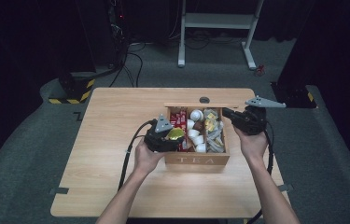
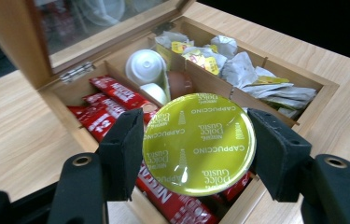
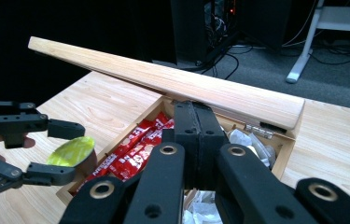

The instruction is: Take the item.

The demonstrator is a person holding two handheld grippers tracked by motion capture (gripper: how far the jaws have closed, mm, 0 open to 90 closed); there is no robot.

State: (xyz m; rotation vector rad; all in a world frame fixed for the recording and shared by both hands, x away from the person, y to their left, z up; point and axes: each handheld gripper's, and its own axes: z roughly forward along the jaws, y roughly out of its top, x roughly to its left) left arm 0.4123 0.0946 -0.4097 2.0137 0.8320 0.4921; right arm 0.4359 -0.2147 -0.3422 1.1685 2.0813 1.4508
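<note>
A wooden box marked TEA (image 1: 197,160) stands mid-table with its lid (image 3: 163,81) raised. Its compartments hold red sachets (image 2: 112,93), white capsules (image 2: 144,65), a brown capsule (image 2: 179,84) and tea bags (image 2: 256,79). My left gripper (image 1: 170,135) is shut on a yellow-green Dolce Gusto cappuccino capsule (image 2: 198,144), held by its rim just above the box's left compartment. The same capsule (image 3: 72,151) appears at the left of the right gripper view. My right gripper (image 3: 196,126) is shut with nothing between its jaws, at the box's far right corner (image 1: 226,112), under the lid's edge.
The light wood table (image 1: 116,186) has bare room left of and in front of the box. A dark round grommet (image 1: 204,100) sits behind the lid. Beyond the table are a white desk frame (image 1: 214,21) and a yellow-black striped base (image 1: 72,91) on the floor.
</note>
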